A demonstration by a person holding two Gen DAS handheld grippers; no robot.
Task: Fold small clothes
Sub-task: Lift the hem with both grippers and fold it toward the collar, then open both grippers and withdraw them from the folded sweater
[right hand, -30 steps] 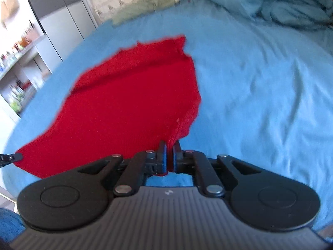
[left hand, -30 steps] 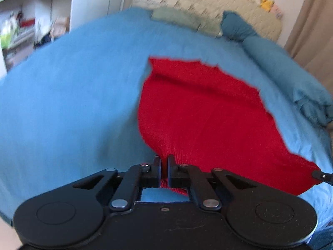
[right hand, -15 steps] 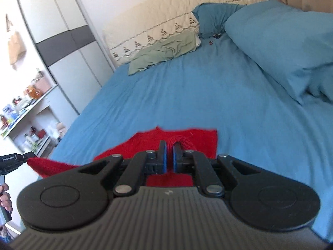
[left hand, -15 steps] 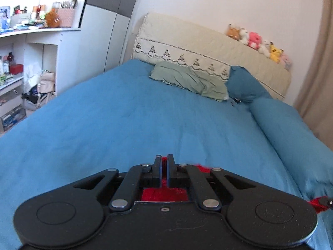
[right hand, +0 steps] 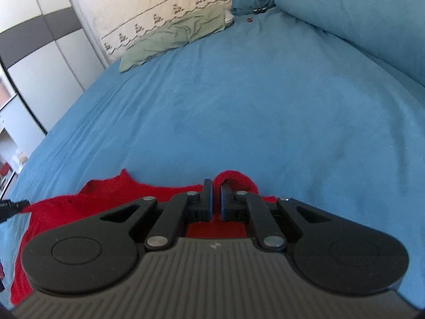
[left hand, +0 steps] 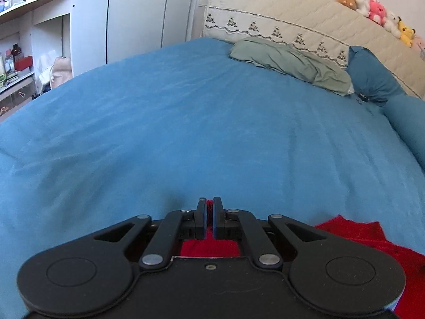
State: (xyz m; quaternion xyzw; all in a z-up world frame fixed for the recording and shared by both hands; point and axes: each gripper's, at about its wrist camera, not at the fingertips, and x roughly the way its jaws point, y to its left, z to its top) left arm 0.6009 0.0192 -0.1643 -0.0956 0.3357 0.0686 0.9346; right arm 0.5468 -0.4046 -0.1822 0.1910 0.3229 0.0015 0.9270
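A red knitted garment (left hand: pixel 353 234) lies on the blue bed sheet (left hand: pixel 186 133), mostly hidden under the gripper bodies. In the left wrist view my left gripper (left hand: pixel 209 202) is shut on a pinch of its red edge, low over the sheet. In the right wrist view the red garment (right hand: pixel 79 207) spreads to the left, and a fold of it bulges around the tips of my right gripper (right hand: pixel 215 186). That gripper's jaws are opening slightly, with red cloth still filling the narrow gap. The left gripper's tip (right hand: pixel 10 206) holds the far left corner.
A green pillow (left hand: pixel 289 61) and a blue pillow (left hand: pixel 372 74) lie against the cream headboard (left hand: pixel 292 18), with plush toys (left hand: pixel 377 8) on top. A bunched blue duvet (right hand: pixel 358 13) lies along the right. White shelves (left hand: pixel 26 40) and a wardrobe stand to the left.
Both grippers have carried the garment's near edge forward toward the headboard. The red cloth, spread out ahead a second ago, now lies mostly beneath and behind the fingers.
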